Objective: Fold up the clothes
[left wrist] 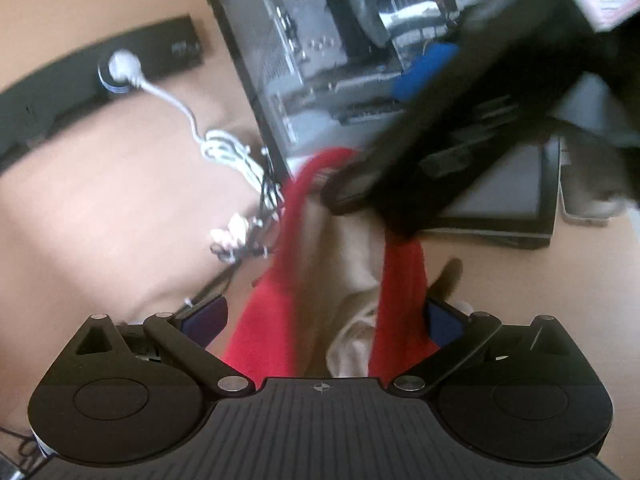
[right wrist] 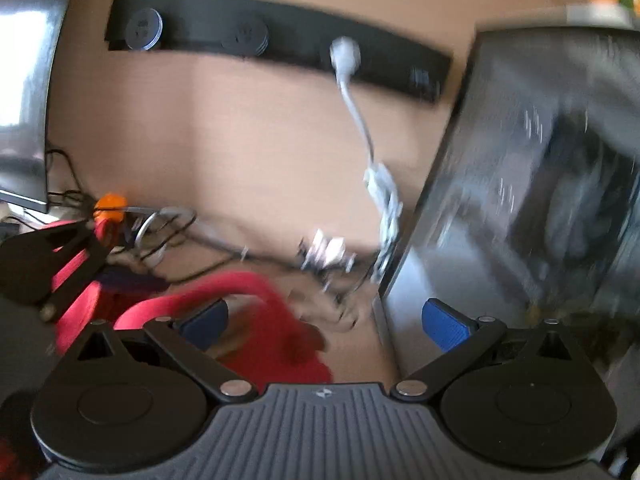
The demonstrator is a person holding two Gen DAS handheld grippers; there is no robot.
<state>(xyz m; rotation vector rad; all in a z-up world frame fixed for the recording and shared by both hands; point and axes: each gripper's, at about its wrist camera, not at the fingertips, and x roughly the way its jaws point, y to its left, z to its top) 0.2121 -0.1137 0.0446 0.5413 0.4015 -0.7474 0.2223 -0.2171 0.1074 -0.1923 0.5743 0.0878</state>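
In the left wrist view, the left gripper [left wrist: 324, 316] is being held wide apart, its blue pads [left wrist: 206, 316] standing on either side of a red garment [left wrist: 260, 320] with a beige lining [left wrist: 356, 264]; whether the cloth is being pinched cannot be told. Just beyond the fingers, the red garment is being draped upward toward the other tool, whose blurred black body [left wrist: 460, 128] is being seen crossing the upper right. To the left of it, a coiled white cable [left wrist: 224, 148] is being shown lying on the wooden table [left wrist: 100, 208], running to a black power strip [left wrist: 80, 84] further off, with an open computer case [left wrist: 320, 48] standing behind. In the right wrist view, the right gripper [right wrist: 324, 320] is being held wide with nothing between its pads, the red garment being bunched just left of centre beneath the left finger [right wrist: 204, 318]. Further off, an orange object [right wrist: 109, 205] is being seen at the far left.
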